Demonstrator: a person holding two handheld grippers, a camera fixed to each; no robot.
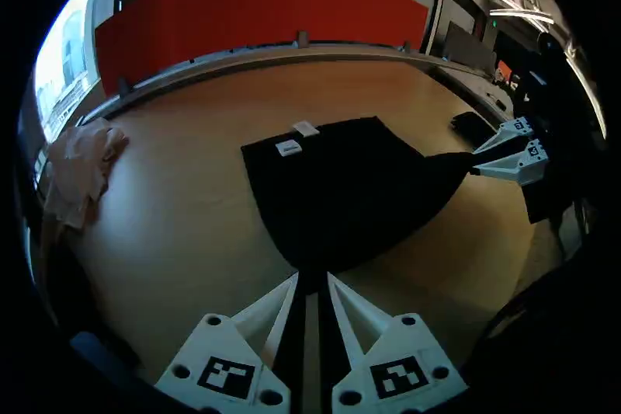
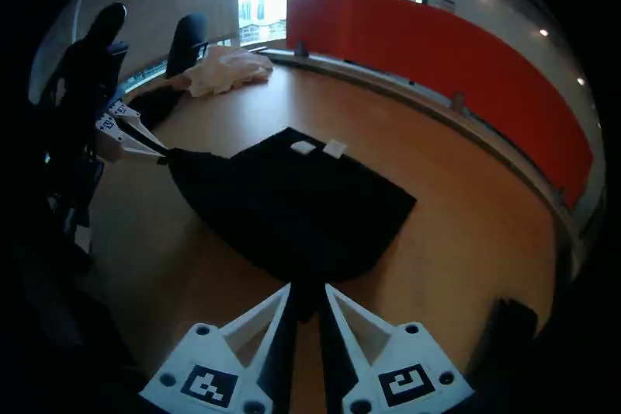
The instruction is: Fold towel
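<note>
Between the tips of my left gripper (image 1: pixel 312 280) sits one corner of the black towel (image 1: pixel 341 181), and both fingers are closed tight on the cloth. Ahead of this gripper the towel fans out flat over the wooden table (image 1: pixel 178 212), with two small white tags (image 1: pixel 289 148) near its far edge. Off to the right and farther ahead, my right gripper (image 1: pixel 471 163) pinches a second corner, where the cloth is drawn out to a narrow point. Far to the left of my left gripper a crumpled pale pink cloth (image 1: pixel 78 169) lies at the table's edge, well apart from the towel. Beyond the table's far side runs a red partition (image 1: pixel 256 10).

Seen along my right gripper (image 2: pixel 308 290), the towel (image 2: pixel 295 196) again starts right at the fingertips, which are clamped on its near corner, and widens away from them. Ahead and to the left my left gripper (image 2: pixel 159 156) grips the stretched-out corner. The pink cloth (image 2: pixel 225 68) lies farther ahead, past the towel, beside a dark chair (image 2: pixel 186 37)
</note>
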